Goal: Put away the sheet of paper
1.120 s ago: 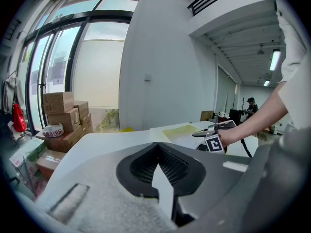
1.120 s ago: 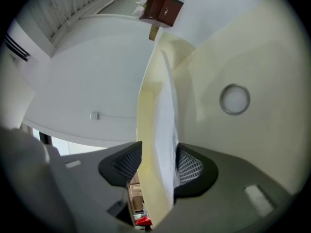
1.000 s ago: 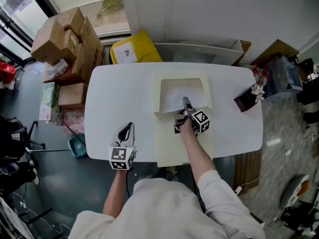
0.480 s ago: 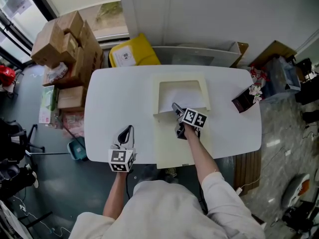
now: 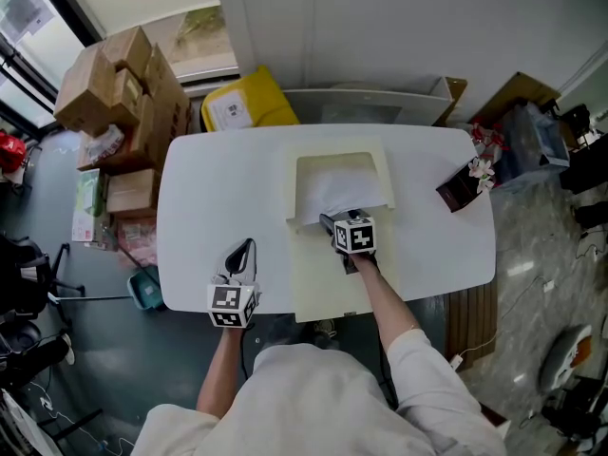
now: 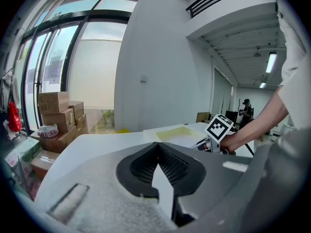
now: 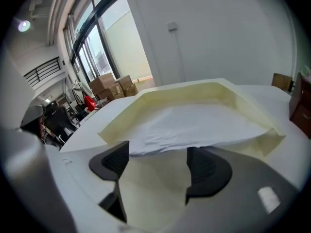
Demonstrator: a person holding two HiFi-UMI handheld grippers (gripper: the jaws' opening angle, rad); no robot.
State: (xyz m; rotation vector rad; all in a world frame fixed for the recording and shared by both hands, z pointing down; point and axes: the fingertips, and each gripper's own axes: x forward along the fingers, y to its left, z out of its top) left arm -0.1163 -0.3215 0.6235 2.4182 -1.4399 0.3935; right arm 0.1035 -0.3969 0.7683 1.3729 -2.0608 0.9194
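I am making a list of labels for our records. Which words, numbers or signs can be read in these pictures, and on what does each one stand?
No text can be read anywhere.
White label on the yellow container: print too small to read.
Cardboard boxes: no legible print.
Cube on the left gripper and cube on the right gripper: black-and-white square patterns, no letters.

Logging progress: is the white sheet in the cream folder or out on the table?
In, nearly: the sheet lies between the cream folder's raised walls, its near edge hanging over the front lip.
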